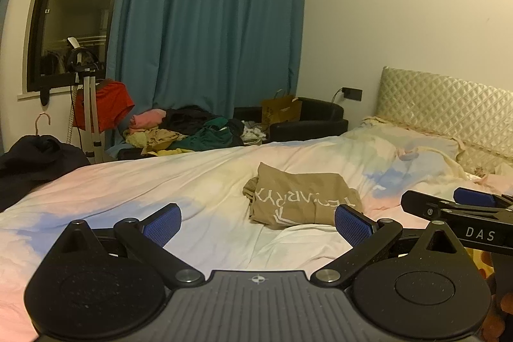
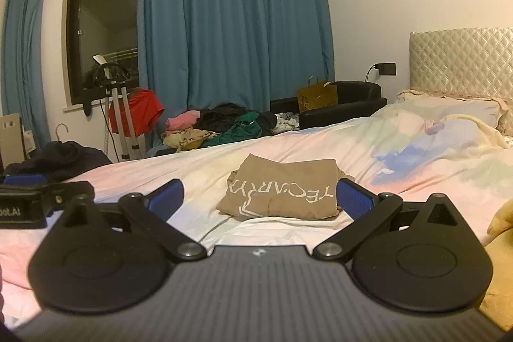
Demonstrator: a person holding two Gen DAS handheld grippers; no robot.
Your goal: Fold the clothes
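Observation:
A tan shirt with white lettering (image 1: 301, 197) (image 2: 282, 193) lies folded into a compact rectangle on the pastel bed sheet (image 1: 160, 181) (image 2: 433, 162). My left gripper (image 1: 258, 221) hovers open over the sheet, short of the shirt and a little to its left, nothing between its blue pads. My right gripper (image 2: 261, 196) is open too, held just in front of the shirt, which shows in the gap between its fingers. The right gripper's side (image 1: 461, 213) appears at the right of the left wrist view; the left gripper's side (image 2: 29, 197) at the left edge of the right wrist view.
A heap of unfolded clothes (image 1: 186, 130) (image 2: 221, 124) lies beyond the bed's far edge under blue curtains (image 1: 208, 21). A dark garment (image 1: 35, 159) sits at the bed's left. A yellow item (image 2: 500, 262) is at my near right. The padded headboard (image 1: 449, 104) stands right.

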